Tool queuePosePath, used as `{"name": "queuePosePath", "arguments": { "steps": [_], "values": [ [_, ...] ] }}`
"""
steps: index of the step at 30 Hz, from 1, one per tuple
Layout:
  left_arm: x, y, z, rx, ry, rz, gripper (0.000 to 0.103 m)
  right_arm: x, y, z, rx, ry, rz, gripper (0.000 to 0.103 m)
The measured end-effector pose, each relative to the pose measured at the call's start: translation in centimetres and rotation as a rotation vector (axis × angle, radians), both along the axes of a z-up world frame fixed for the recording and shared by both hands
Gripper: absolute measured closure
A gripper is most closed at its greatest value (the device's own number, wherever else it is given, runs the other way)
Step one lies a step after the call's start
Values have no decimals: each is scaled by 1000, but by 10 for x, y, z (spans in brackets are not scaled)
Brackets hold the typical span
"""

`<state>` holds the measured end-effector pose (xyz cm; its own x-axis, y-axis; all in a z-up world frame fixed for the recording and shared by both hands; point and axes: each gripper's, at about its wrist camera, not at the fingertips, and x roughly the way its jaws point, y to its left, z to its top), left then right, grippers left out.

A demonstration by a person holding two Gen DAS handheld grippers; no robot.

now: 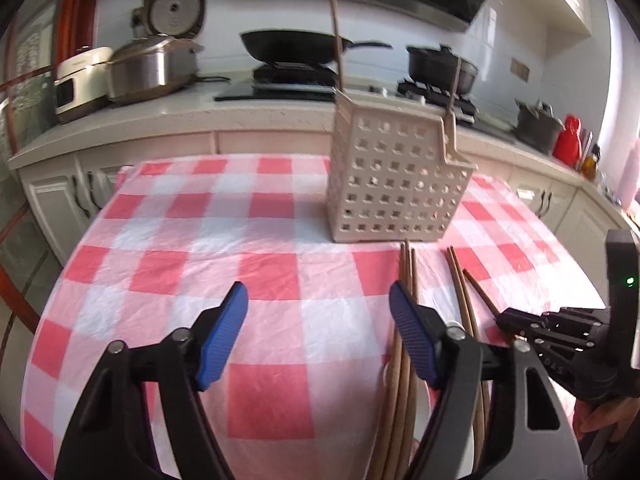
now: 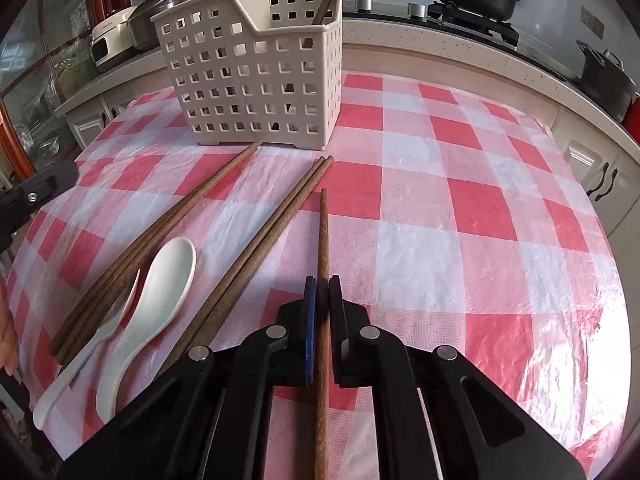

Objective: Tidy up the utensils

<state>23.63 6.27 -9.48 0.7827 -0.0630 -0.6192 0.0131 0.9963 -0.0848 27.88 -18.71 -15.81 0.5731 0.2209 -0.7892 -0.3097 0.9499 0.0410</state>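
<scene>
The right gripper [image 2: 322, 284] has its jaws pressed together on a single brown wooden chopstick [image 2: 323, 240], which runs lengthwise between the pads and sticks out well ahead of the tips and back under the tool body. Just to the left of that gripper lies a pair of chopsticks [image 2: 276, 220] side by side on the red-and-white checked tablecloth [image 2: 460, 200], slanting away toward the basket. Further left is a second bundle of chopsticks [image 2: 160, 236], with two white ceramic soup spoons [image 2: 160, 284] lying against it, bowls pointing away. Ahead and slightly left of the right gripper stands the cream perforated utensil basket [image 2: 256, 80], upright, with two chopsticks already leaning inside it.

The left gripper [image 1: 318, 300] hangs over the cloth with its blue pads [image 1: 222, 336] wide apart and nothing between them. The bundle of chopsticks [image 1: 406, 280] lies just beside and partly under its right finger. The basket [image 1: 396, 176] stands ahead of it, a little right. The right gripper [image 1: 516, 322] shows at its far right side, low over the cloth.
</scene>
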Motion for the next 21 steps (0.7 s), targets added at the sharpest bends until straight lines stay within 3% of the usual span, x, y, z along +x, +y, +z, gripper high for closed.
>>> {"name": "queuePosePath", "arguments": {
  "steps": [3, 7, 21],
  "values": [
    [23, -15, -10, 19, 66, -70, 38, -1, -7, 0, 21, 2, -2, 96],
    [49, -29, -24, 50, 137, -113, 53, 1, -16, 0, 55, 8, -10, 96],
    [81, -48, -52, 90, 261, -177, 61, 5, -24, -1, 110, 20, -8, 96]
  ]
}}
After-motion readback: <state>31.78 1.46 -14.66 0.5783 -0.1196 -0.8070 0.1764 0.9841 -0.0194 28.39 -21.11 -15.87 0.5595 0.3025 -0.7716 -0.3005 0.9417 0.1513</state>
